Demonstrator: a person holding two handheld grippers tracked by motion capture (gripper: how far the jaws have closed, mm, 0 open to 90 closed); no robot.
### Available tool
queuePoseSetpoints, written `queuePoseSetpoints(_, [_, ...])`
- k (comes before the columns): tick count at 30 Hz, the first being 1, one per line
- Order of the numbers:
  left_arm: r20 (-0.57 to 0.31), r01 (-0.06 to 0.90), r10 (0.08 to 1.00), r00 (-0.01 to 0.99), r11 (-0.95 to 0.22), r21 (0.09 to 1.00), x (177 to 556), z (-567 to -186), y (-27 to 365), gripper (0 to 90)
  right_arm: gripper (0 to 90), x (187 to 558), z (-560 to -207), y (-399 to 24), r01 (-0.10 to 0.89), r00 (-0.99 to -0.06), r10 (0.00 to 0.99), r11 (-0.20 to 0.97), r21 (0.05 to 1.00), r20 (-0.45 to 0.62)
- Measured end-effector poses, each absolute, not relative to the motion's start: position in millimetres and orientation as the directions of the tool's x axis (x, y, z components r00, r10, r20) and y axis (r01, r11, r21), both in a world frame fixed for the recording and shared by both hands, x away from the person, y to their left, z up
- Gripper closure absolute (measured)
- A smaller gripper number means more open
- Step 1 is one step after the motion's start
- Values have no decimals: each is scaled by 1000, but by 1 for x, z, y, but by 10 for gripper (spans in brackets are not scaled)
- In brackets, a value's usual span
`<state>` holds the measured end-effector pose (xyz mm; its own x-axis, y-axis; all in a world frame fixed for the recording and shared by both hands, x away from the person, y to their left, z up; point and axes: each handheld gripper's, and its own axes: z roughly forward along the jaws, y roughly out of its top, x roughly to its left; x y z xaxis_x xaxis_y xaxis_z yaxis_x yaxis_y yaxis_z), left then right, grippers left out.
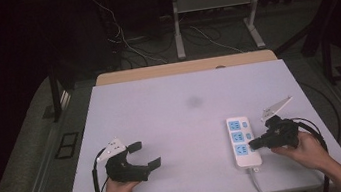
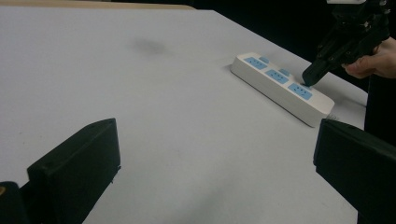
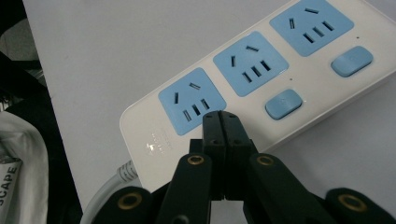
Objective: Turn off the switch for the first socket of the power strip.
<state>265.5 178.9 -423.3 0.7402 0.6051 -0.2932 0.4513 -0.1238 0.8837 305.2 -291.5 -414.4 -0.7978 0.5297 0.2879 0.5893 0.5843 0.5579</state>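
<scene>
A white power strip [image 1: 243,141] with three blue sockets lies at the near right of the table [image 1: 170,111]. The right gripper [image 3: 223,120], jaws pressed together, tips down onto its nearest switch button — a skewed push could slide the light strip or slip off the button. The left gripper [image 1: 142,154] rests spread and empty, well apart.

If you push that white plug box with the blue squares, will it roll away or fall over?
Probably neither. The power strip is long and flat and lies flat on the table, so it would likely slide, not roll or tip. Its shell looks hard and smooth, so it may slip easily. The cord at its near end might drag and turn it.
</scene>
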Motion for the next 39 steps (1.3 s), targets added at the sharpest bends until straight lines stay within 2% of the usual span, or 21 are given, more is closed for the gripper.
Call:
queuePoseSetpoints(18, [-290, 448, 609, 738, -122, 886, 265, -424, 178, 0, 900, 300, -418, -294, 607, -777, 557, 541, 582, 294])
queuePoseSetpoints(34, [-288, 446, 608, 740, -123, 886, 265, -424, 178, 0, 900, 301, -419, -290, 625, -770, 548, 547, 557, 327])
queuePoseSetpoints(39, [-287, 445, 609, 739, -123, 887, 265, -423, 178, 0, 900, 298, -417, -286, 603, -785, 547, 569, 559, 290])
